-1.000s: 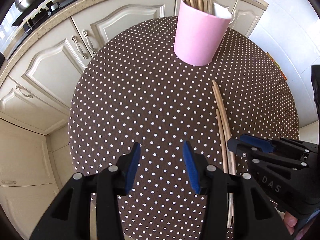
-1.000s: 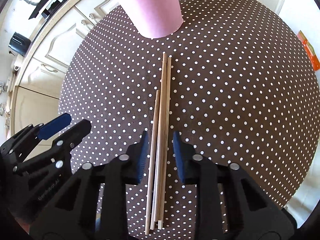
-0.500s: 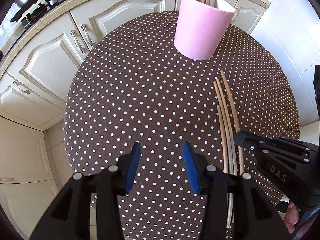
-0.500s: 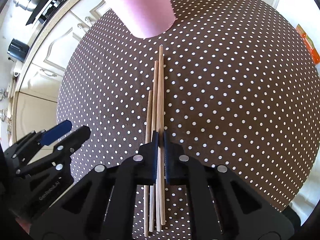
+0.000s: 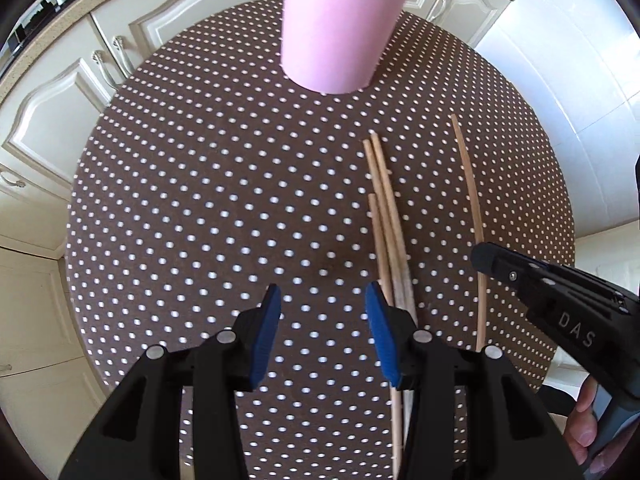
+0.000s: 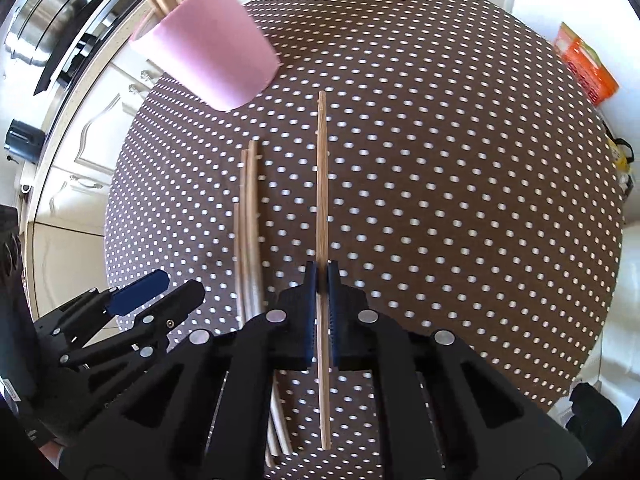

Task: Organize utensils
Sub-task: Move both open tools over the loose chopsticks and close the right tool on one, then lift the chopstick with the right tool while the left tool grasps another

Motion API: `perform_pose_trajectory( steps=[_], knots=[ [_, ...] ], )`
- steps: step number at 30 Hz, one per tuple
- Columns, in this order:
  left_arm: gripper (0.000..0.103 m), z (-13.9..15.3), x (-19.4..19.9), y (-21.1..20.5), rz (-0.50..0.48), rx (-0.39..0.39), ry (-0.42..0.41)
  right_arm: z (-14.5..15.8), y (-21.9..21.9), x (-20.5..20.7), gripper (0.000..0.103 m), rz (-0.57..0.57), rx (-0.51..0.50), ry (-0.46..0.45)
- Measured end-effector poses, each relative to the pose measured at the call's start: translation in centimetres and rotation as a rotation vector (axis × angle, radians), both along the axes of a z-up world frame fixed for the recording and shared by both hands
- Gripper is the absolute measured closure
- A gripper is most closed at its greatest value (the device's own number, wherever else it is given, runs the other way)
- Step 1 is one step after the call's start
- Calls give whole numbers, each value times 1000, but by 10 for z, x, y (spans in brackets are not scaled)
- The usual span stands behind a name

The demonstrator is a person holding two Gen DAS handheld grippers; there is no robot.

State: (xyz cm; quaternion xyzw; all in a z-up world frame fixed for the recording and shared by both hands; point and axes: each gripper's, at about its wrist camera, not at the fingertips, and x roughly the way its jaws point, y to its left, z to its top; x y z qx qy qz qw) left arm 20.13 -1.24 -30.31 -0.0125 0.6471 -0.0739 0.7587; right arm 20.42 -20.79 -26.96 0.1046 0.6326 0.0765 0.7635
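Observation:
A pink cup (image 5: 340, 28) holding several wooden chopsticks stands at the far side of the round dotted table (image 5: 200, 184); it also shows in the right wrist view (image 6: 208, 64). My right gripper (image 6: 322, 276) is shut on one wooden chopstick (image 6: 322, 168) and holds it above the table; the same stick shows in the left wrist view (image 5: 468, 184). Three loose chopsticks (image 5: 386, 216) lie on the cloth, also seen in the right wrist view (image 6: 248, 216). My left gripper (image 5: 322, 320) is open and empty, just left of the loose sticks.
Cream cabinets (image 5: 60, 92) and a countertop curve behind the table. A steel pot (image 6: 44, 16) sits on the stove at the left. An orange box (image 6: 584, 64) lies beyond the table's right edge.
My right gripper closed on one chopstick and lifted it up and to the right, away from the other three. The left gripper stayed open and moved closer to the cup.

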Motion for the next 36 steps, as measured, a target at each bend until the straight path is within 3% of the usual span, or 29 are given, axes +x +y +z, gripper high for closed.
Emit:
perform_pose_trajectory(
  steps=[7,12,15,19,21,23,26,36],
  knots=[
    [59,-13,6,-20,-12,-7,62,4,-36,-19,97,-36,18,9],
    [52,-18,5,-42,-36,37,48,7,-62,-22,97,-48,35,10],
    [40,-19,9,-62,-35,106,39,9,-55,-11,97,-46,43,11],
    [39,-20,16,-70,16,96,54,7,-41,3,97,-37,48,5],
    [46,-19,15,-77,6,122,42,8,-37,5,97,-33,48,1],
    [66,-16,15,-79,-2,158,22,9,-36,7,97,-31,49,-2],
    [80,-13,18,-77,44,148,28,9,-35,8,97,-30,52,-1],
    [80,-1,13,-32,108,-36,56,8,-23,4,97,-9,55,-1]
  ],
)
